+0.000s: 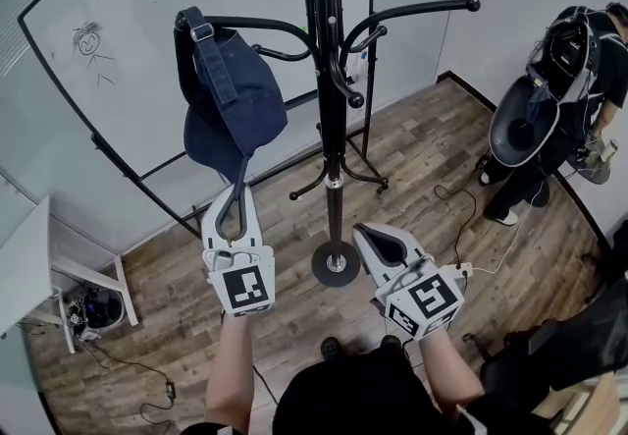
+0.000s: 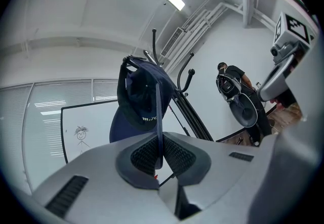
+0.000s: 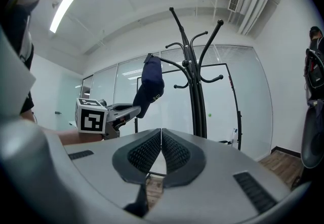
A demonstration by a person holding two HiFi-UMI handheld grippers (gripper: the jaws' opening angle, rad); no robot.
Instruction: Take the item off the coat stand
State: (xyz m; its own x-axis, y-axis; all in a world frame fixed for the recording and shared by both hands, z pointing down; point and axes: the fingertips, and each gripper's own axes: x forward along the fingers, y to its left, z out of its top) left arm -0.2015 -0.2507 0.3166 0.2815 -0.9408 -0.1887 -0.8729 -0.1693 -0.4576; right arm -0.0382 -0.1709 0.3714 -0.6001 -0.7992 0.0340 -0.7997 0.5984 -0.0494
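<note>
A navy cap (image 1: 231, 99) hangs by its back strap on the left hook of the black coat stand (image 1: 332, 80). My left gripper (image 1: 234, 195) reaches up under it and is shut on the cap's brim. In the left gripper view the brim's thin edge (image 2: 158, 117) runs down between the pads of my left gripper (image 2: 158, 152), with the cap's crown (image 2: 139, 101) above. My right gripper (image 1: 365, 232) is held right of the pole near the stand's base, shut with nothing in it. The right gripper view shows my right gripper (image 3: 161, 139), its pads together, and the cap (image 3: 150, 86) beyond.
A person in dark clothes with black gear (image 1: 559, 80) stands at the right on the wooden floor. A whiteboard with a drawn figure (image 1: 88, 40) leans behind the stand. The stand's round base (image 1: 336, 264) lies between my grippers. Cables and a white table (image 1: 29, 266) are at the left.
</note>
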